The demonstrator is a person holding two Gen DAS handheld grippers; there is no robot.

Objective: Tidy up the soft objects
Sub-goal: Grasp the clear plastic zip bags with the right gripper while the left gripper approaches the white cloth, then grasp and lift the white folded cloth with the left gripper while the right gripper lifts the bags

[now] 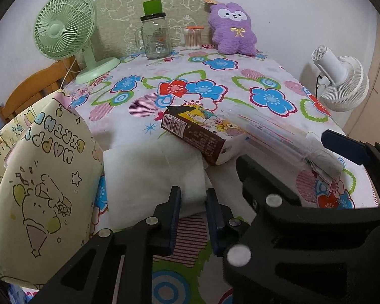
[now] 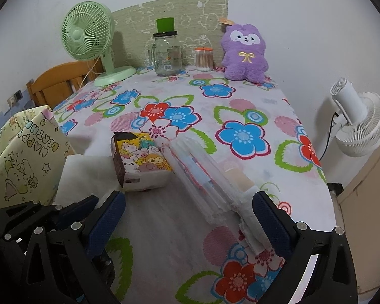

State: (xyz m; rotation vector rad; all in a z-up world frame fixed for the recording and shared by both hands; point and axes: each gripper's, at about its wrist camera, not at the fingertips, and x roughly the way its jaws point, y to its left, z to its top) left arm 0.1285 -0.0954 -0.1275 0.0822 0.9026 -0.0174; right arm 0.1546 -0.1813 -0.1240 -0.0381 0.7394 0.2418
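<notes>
There are two fans: one round green table fan (image 2: pixel 88 33) and one white fan (image 2: pixel 359 124). There is one fluffy purple plush toy (image 2: pixel 245 54), one clear glass jar (image 2: pixel 167 55) and one small tissue pack with cartoon animals (image 2: pixel 141 160).

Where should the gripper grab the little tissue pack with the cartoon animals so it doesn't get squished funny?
Grab the tissue pack across its two long sides, near the middle, coming down from above. It lies flat on the table, picture side up, so those sides are free. One end rests on the white cloth and the clear wrapped bundle lies close on its right, so I would keep the fingers narrow.
</notes>
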